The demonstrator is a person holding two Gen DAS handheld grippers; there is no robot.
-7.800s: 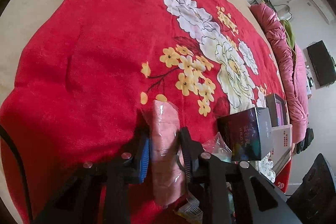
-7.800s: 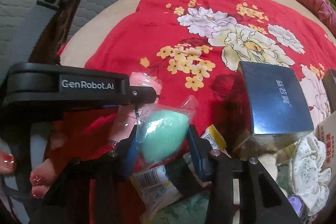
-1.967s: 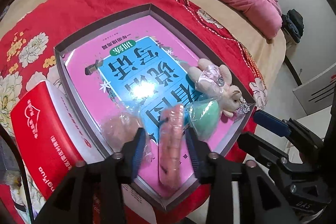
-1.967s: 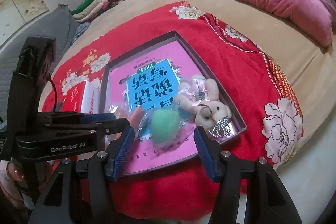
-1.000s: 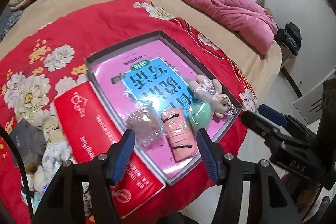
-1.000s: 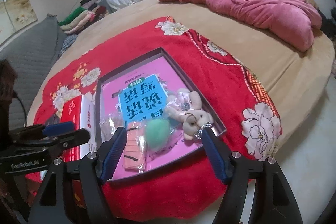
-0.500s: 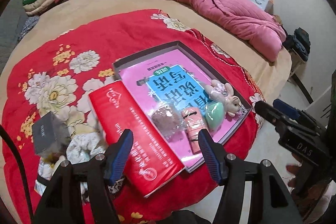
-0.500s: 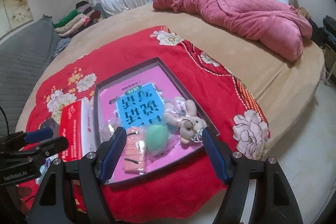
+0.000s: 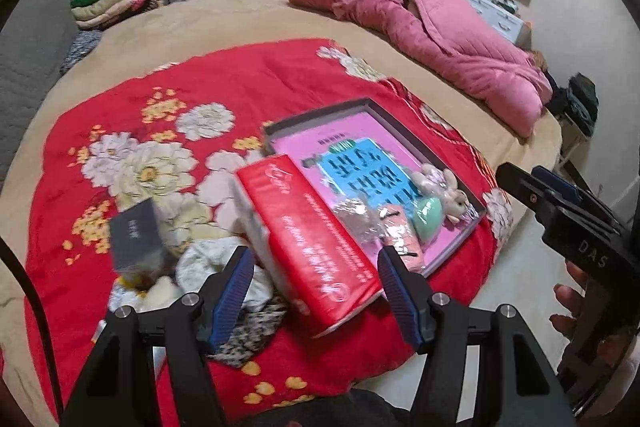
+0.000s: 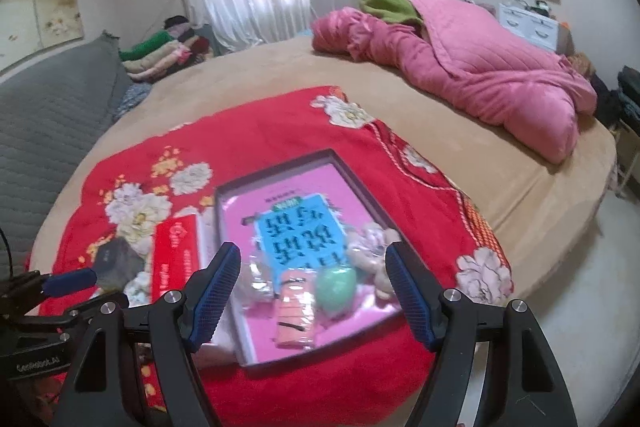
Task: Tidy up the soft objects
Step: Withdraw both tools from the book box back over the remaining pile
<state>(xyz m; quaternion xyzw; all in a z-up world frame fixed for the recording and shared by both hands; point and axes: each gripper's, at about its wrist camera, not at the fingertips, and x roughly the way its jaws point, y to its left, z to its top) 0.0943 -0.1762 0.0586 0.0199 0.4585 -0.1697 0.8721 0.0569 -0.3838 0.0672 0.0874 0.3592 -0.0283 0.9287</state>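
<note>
A shallow grey tray with a pink and blue printed bottom lies on the red flowered blanket. In its near end sit a crinkly clear packet, a pink packet, a green sponge and a small plush bunny. The same items show in the left wrist view: pink packet, sponge, bunny. My left gripper is open and empty above the red box. My right gripper is open and empty, held back above the tray.
A dark small box and a pile of light cloth items lie left of the red box. A pink quilt lies at the far right of the tan bed. Folded clothes are stacked at the back. The floor is on the right.
Both grippers have pulled back and up from the tray. The pink packet and green sponge, held earlier, now lie in the tray. The left view has swung toward the red box and cloth pile.
</note>
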